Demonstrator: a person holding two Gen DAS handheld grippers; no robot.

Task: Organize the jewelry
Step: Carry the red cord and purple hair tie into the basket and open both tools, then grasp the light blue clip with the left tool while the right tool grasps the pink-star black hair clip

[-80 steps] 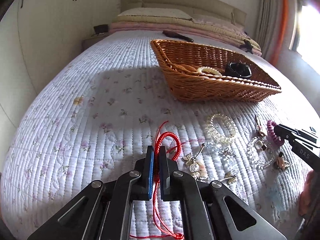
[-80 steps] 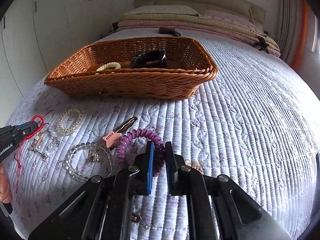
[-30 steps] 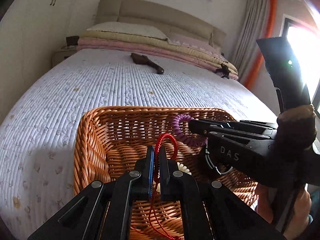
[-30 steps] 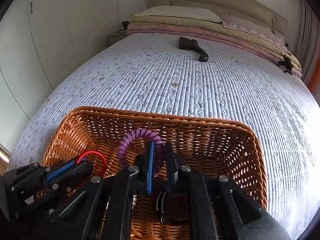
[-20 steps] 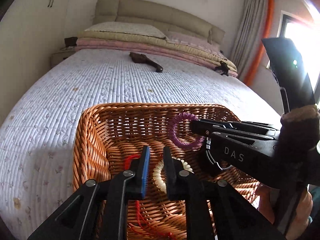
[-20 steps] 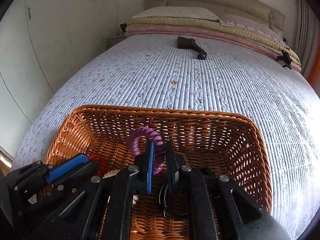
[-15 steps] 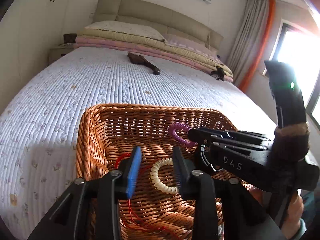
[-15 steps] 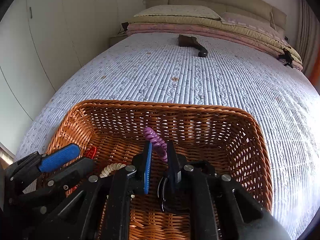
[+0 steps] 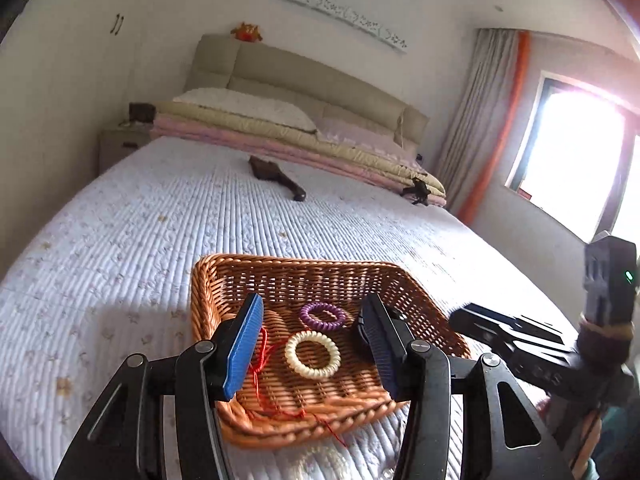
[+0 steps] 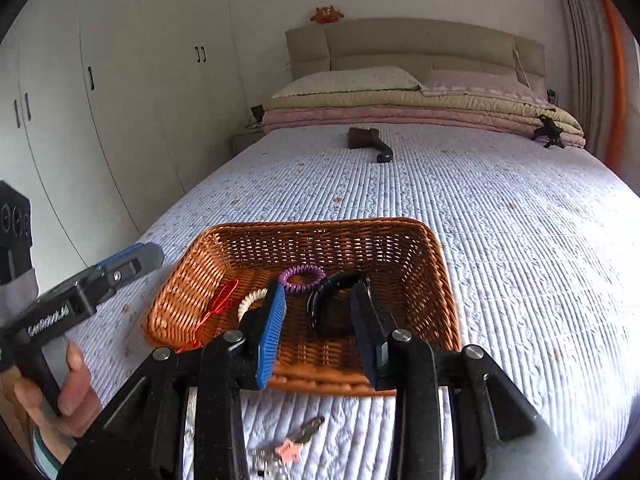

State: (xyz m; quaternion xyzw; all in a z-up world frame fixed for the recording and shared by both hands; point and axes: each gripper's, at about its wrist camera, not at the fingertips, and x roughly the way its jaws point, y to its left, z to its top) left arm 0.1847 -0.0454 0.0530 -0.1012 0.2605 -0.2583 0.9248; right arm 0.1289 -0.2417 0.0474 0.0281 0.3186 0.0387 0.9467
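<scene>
A wicker basket [image 9: 208, 280] [image 10: 436, 276] stands on the quilted bed. In it lie a purple coil band [image 9: 322, 315] [image 10: 302, 278], a cream coil band [image 9: 312, 354] [image 10: 252, 300], a red cord bracelet [image 9: 262, 354] [image 10: 218, 306] and a black item [image 10: 332, 300]. The red cord trails over the near rim. My left gripper [image 9: 310, 340] is open and empty above the basket's near side. My right gripper [image 10: 318, 320] is open and empty, also above the near side. A pink star hair clip [image 10: 294, 446] lies on the quilt below the right gripper.
A dark brush-like object [image 9: 276, 178] [image 10: 370, 142] lies far up the bed. Folded blankets and a pillow [image 10: 352, 80] are stacked at the headboard. Wardrobes stand on the left, a window [image 9: 576, 176] on the right. A blurred clear coil band [image 9: 320, 462] lies in front of the basket.
Both grippers opened, dropping the red cord and the purple coil band into the basket. Both have pulled back and up from the basket.
</scene>
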